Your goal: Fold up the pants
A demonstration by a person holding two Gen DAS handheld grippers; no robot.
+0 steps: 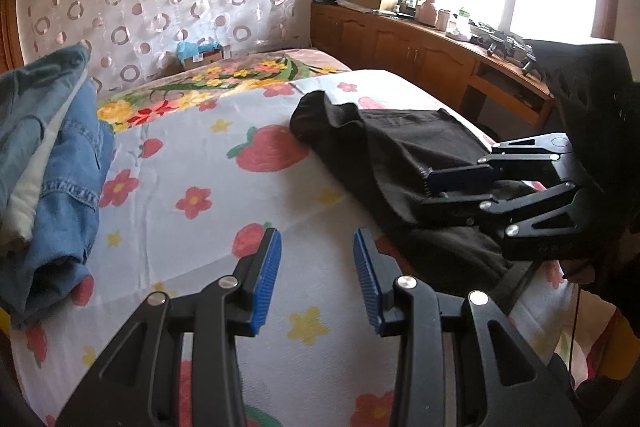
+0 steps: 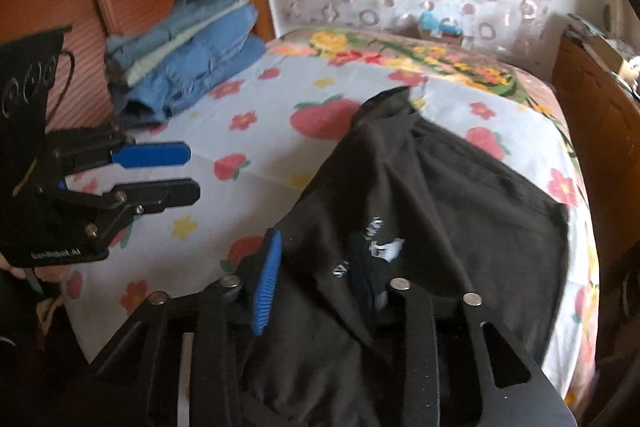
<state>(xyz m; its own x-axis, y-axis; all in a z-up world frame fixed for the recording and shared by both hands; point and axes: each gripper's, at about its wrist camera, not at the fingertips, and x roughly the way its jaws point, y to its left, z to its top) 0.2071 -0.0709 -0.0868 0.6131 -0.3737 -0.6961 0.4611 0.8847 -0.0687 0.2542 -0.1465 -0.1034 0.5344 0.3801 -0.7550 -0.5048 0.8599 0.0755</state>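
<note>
Right wrist view is showing the right gripper point(image 2: 316, 279) with black pants point(image 2: 440, 195) bunching between its parted fingers; whether it is pinching, I cannot tell. They are lying on the strawberry sheet point(image 2: 256, 147), beside the empty, gaping left gripper point(image 1: 318, 275). Soft, limp, probably light fabric; the waistband edge is looking like the best hold.

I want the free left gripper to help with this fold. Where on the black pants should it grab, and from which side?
The left gripper should take the black pants at the near left edge, coming in low from the left over the bedsheet. That edge lies exposed there, while the right gripper grips the near end.
</note>
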